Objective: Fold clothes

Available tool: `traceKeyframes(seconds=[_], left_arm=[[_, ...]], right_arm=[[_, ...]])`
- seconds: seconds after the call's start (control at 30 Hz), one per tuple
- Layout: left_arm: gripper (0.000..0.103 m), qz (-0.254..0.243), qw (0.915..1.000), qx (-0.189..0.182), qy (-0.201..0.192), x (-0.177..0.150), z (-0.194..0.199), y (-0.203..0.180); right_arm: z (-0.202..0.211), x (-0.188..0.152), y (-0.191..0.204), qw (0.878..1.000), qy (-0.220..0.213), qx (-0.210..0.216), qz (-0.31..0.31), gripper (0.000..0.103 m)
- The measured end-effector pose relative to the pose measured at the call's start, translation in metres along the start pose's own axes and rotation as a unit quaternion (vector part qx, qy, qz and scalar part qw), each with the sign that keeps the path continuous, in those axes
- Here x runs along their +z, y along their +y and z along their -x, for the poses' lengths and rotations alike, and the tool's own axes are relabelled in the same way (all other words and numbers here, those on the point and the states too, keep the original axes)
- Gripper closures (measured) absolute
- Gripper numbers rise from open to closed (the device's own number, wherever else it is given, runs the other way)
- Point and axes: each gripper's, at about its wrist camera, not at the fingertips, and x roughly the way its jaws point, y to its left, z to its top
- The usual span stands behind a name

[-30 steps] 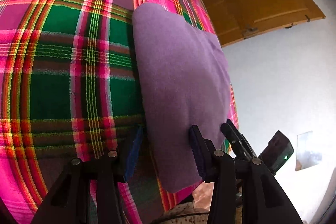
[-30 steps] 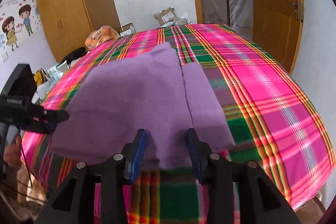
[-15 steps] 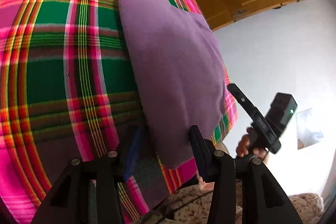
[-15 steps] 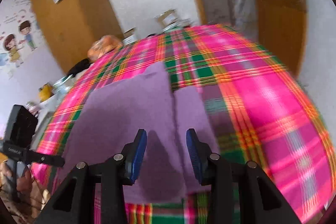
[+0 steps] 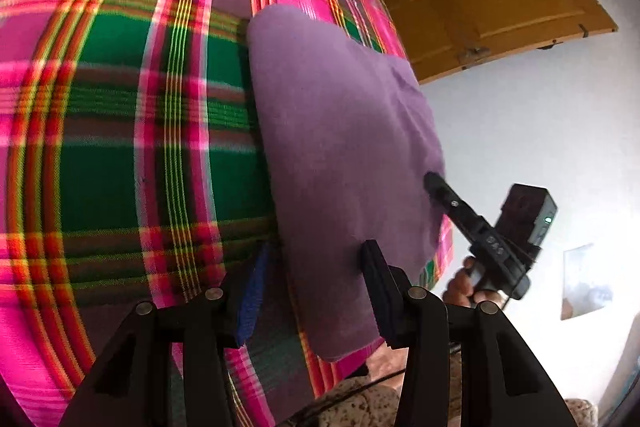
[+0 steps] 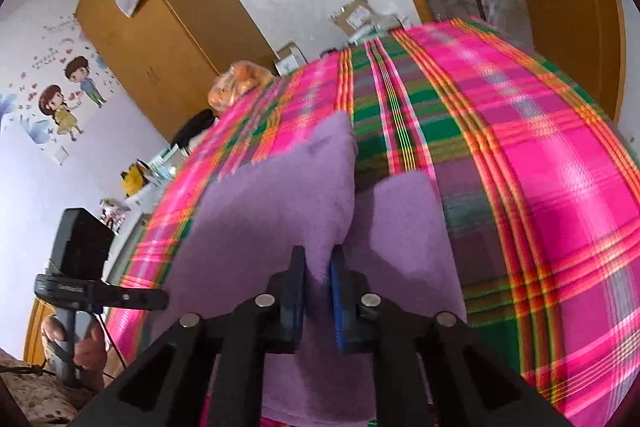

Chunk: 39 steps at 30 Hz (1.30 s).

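Purple cloth [image 6: 280, 211] flat on pink-green plaid bedspread [image 6: 540, 187]. Right gripper [image 6: 318, 291] closing, pinching cloth fold; left gripper [image 5: 312, 291] spread. Wooden wardrobe [image 6: 160, 39], door [image 5: 500, 11], white walls.

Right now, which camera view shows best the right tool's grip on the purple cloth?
The right wrist view: the right tool is closing, a fold of the purple cloth between its pads. The left wrist view shows it small, from the side, tip over the cloth; the pads stay hidden.

Purple garment [image 5: 344, 155] lies on plaid-covered bed [image 5: 120, 131].
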Motion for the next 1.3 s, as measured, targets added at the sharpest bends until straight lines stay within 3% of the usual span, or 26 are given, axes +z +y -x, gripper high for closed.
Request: traceKeyframes(seconds=[0.13, 0.43, 0.67, 0.73, 0.8, 0.83, 1.03, 1.07, 1.1, 1.3], left_arm=[[0.054, 0.000, 0.9996, 0.009, -0.028, 0.003, 0.001, -0.002], [0.054, -0.013, 0.9993, 0.019, -0.028, 0.009, -0.013, -0.021], [0.054, -0.012, 0.9992, 0.031, -0.022, 0.016, -0.033, -0.034], [0.054, -0.009, 0.9992, 0.033, -0.022, 0.021, -0.037, -0.031], [0.054, -0.004, 0.9991, 0.038, -0.021, 0.020, -0.036, -0.027], [0.054, -0.001, 0.9990, 0.040, -0.019, 0.018, -0.034, -0.024], [0.054, 0.002, 0.9991, 0.039, -0.017, 0.012, -0.026, -0.019], [0.053, 0.005, 0.9991, 0.038, -0.017, 0.006, -0.021, -0.017], [0.053, 0.008, 0.9991, 0.038, -0.017, 0.004, -0.019, -0.015], [0.052, 0.010, 0.9988, 0.043, -0.020, -0.004, -0.004, -0.011]], right_arm=[[0.015, 0.010, 0.010, 1.000, -0.026, 0.005, 0.014, 0.093], [0.050, 0.024, -0.001, 0.996, -0.085, -0.012, 0.016, 0.103], [0.028, 0.018, -0.033, 0.999, -0.037, 0.007, -0.034, 0.100], [0.016, 0.015, -0.041, 0.998, -0.020, 0.016, -0.050, 0.093], [0.004, 0.011, -0.044, 0.998, -0.001, 0.022, -0.055, 0.074], [-0.001, 0.009, -0.044, 0.998, 0.008, 0.026, -0.054, 0.072], [-0.025, 0.005, -0.032, 0.998, 0.043, 0.046, -0.028, 0.071], [-0.027, 0.004, -0.031, 0.998, 0.045, 0.046, -0.029, 0.076], [-0.027, 0.005, -0.030, 0.998, 0.044, 0.049, -0.026, 0.090], [-0.005, 0.011, -0.012, 0.998, 0.004, 0.056, 0.009, 0.094]])
